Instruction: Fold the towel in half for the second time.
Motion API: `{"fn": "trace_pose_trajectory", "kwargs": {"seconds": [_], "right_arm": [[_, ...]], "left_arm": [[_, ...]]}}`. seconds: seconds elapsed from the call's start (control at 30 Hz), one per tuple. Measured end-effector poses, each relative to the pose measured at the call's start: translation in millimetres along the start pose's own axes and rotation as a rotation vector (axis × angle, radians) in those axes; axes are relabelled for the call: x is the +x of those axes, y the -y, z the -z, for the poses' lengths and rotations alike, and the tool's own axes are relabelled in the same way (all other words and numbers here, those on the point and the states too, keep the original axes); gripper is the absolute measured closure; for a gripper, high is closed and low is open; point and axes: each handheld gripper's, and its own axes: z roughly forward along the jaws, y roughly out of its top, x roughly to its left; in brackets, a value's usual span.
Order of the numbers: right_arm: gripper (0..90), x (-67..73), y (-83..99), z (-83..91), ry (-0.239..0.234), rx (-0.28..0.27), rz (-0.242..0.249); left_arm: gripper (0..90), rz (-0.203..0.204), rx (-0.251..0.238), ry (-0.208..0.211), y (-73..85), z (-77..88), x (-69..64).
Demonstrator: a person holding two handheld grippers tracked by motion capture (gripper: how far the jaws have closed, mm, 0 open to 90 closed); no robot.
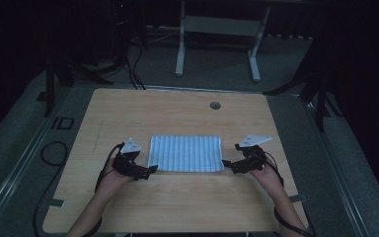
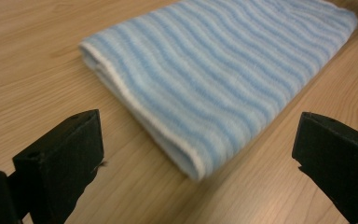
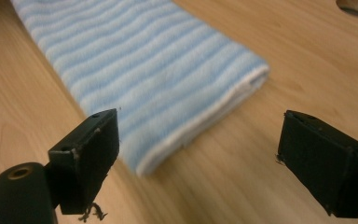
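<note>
**Folded striped towel, both grippers off it**

Blue-and-white striped towel (image 1: 185, 153) folded into a flat rectangle, lying near the middle of the wooden table (image 1: 177, 111), a little toward the person's side. White hem showing along the folded edges in both gripper views; layers stacked evenly, no loose flap seen.

Left gripper (image 1: 153, 169) just beside the towel's near left corner, jaws spread wide, nothing between them; corner of the towel (image 2: 193, 168) lying ahead of the gap, untouched. Right gripper (image 1: 225, 163) just beside the near right corner, likewise released, jaws wide apart, empty; corner (image 3: 144, 165) ahead of the gap, apart from both pads. Both hands low, close to the tabletop.

Round cable hole (image 1: 215, 105) in the table well beyond the towel. Table frame legs (image 1: 180, 54) on the floor farther back.

Risks, as judged from here:
- Catching just the top layer at a corner, undoing the fold instead of moving the whole stack.
- Lower jaw digging into the tabletop if brought in too low.
- Uneven pull from the two sides, skewing or dragging the towel across the wood.
- Dim light, slight blur at the near corners, making layer edges hard to separate.

No brand, label or legible writing seen on towel, table or grippers.
</note>
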Motion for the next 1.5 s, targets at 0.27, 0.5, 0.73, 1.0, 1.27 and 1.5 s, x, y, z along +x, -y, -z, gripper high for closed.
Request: {"fn": "trace_pose_trajectory", "kwargs": {"seconds": [0.27, 0.5, 0.73, 1.0, 1.27, 1.5], "right_arm": [[12.0, -5.3, 31.8, 16.6, 0.026, -0.002, -0.044], [12.0, -4.4, 56.3, 29.8, 0.043, 0.022, -0.061], [12.0, -4.5, 82.0, 47.4, 0.088, -0.013, -0.109], [12.0, -7.7, 99.5, 69.6, 0.137, -0.052, -0.161], [12.0, -5.2, 104.0, 72.5, 0.183, -0.058, -0.15], [12.0, -2.1, 104.8, 68.6, 0.224, -0.027, -0.12]], "left_arm": [[1.7, 0.016, -0.026, -0.034, 24.5, 16.4, 3.2], [1.7, 0.049, -0.05, -0.058, 42.0, 33.5, 10.7], [1.8, 0.083, -0.064, -0.086, 54.3, 50.2, 19.7], [1.8, 0.125, -0.068, -0.083, 68.2, 62.6, 27.5], [1.8, 0.154, -0.098, -0.127, 80.6, 69.9, 31.7], [1.8, 0.14, -0.087, -0.116, 82.9, 68.9, 30.6]]}}
